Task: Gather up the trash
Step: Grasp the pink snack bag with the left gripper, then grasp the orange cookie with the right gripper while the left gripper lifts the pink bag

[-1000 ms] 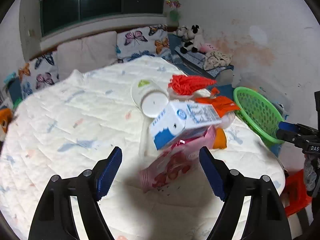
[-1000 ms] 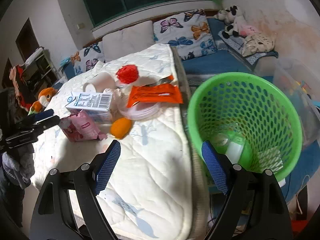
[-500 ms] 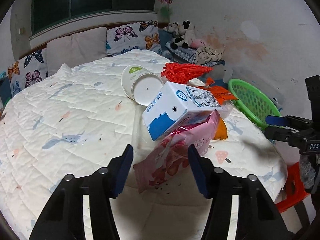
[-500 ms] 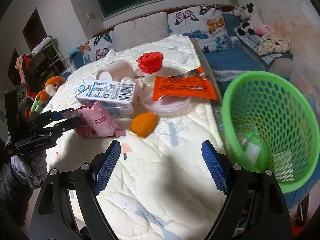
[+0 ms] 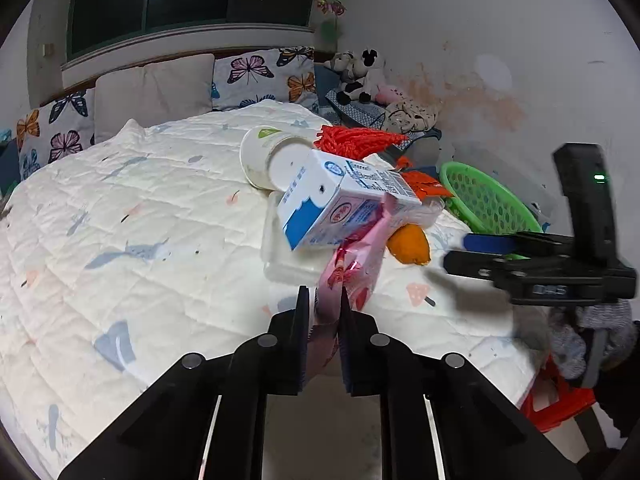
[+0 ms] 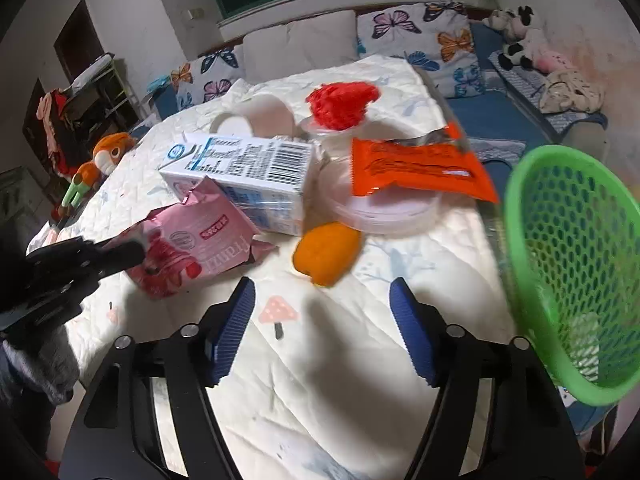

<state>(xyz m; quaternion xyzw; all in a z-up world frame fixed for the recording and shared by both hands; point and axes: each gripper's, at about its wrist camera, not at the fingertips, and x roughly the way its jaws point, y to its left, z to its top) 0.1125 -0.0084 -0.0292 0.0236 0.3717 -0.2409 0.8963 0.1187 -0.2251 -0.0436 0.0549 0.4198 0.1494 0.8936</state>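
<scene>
My left gripper [image 5: 323, 300] is shut on the near end of a pink snack wrapper [image 5: 356, 264], which leans against a white and blue milk carton [image 5: 340, 204]; the wrapper also shows in the right wrist view [image 6: 192, 244]. My right gripper [image 6: 322, 300] is open and empty just short of an orange peel [image 6: 326, 252]. Behind it lie the carton [image 6: 244, 176], an orange wrapper [image 6: 416, 168] on a clear plastic lid [image 6: 384, 212], a red mesh [image 6: 340, 104] and a tipped paper cup [image 6: 256, 116]. The green basket [image 6: 576, 264] stands at the right.
All trash lies on a quilted white cover [image 5: 140, 240] on a bed. Butterfly pillows [image 5: 260, 76] and plush toys [image 5: 360, 76] line the back. A red stool [image 5: 560, 404] stands below the bed edge. An orange plush toy [image 6: 104, 156] lies at the far left.
My left gripper has closed on the pink wrapper. My right gripper has swung left and closer to the orange peel; the basket has slid to the right edge of its view.
</scene>
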